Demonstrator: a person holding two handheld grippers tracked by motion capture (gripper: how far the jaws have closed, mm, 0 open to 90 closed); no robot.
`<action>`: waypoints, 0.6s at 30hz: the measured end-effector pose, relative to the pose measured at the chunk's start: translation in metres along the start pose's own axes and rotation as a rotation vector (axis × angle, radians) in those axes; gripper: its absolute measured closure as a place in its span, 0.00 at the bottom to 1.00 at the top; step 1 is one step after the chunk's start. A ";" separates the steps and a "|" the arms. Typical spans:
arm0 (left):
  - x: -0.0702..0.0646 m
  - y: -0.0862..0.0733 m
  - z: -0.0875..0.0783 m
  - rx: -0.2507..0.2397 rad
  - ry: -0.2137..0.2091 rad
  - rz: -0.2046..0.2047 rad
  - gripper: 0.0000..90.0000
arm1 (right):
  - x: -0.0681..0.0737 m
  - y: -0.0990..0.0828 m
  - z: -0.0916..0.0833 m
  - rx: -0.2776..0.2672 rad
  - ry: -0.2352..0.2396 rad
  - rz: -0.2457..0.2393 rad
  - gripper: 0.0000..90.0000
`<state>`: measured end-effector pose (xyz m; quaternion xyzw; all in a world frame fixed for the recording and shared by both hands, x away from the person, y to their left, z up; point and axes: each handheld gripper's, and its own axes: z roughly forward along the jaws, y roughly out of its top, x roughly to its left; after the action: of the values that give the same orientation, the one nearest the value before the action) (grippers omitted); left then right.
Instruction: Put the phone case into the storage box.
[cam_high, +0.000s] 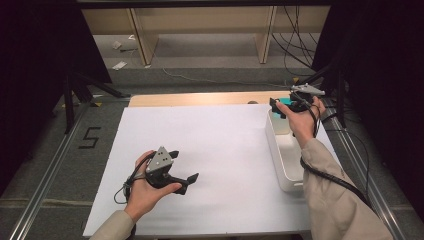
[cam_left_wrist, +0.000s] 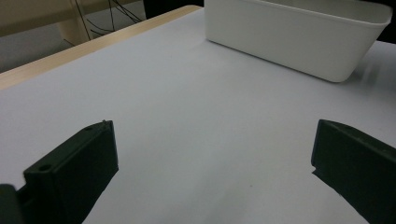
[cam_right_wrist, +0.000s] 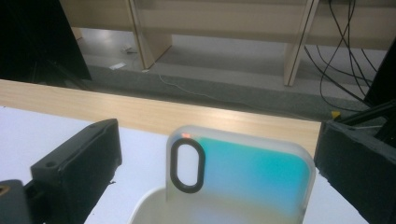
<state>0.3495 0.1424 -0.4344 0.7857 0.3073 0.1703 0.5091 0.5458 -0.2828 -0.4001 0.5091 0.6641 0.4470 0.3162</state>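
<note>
A translucent phone case (cam_right_wrist: 243, 182) with a turquoise tint and a dark oval camera ring stands upright in the far end of a white bin (cam_right_wrist: 142, 207). My right gripper (cam_right_wrist: 217, 135) is open, one jaw on each side of the case; its right edge is almost at the right jaw, with a clear gap at the left. In the high view the right gripper (cam_high: 286, 105) hovers over the bin's (cam_high: 277, 150) far end, turquoise showing between its jaws. My left gripper (cam_high: 184, 165) rests open and empty above the white sheet (cam_high: 215, 145), aimed toward the bin (cam_left_wrist: 299, 46).
The white sheet covers most of the wooden table (cam_high: 200, 98); the long bin lies along its right side. Beyond the far edge are wooden shelf legs (cam_high: 141, 37) and floor cables (cam_high: 295, 45). A metal rail (cam_high: 45, 170) runs along the left.
</note>
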 end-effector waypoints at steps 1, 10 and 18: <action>0.000 0.000 0.000 0.000 0.000 0.000 0.00 | 0.000 0.000 0.000 -0.001 0.000 -0.001 0.02; 0.000 0.000 0.000 0.001 0.001 0.001 0.00 | 0.002 0.002 -0.007 -0.014 0.005 -0.014 0.03; 0.000 0.000 0.000 0.000 0.001 -0.001 0.00 | -0.001 0.002 -0.005 -0.009 -0.019 -0.014 0.03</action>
<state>0.3497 0.1424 -0.4345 0.7855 0.3077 0.1705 0.5092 0.5429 -0.2852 -0.3966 0.5072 0.6627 0.4429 0.3277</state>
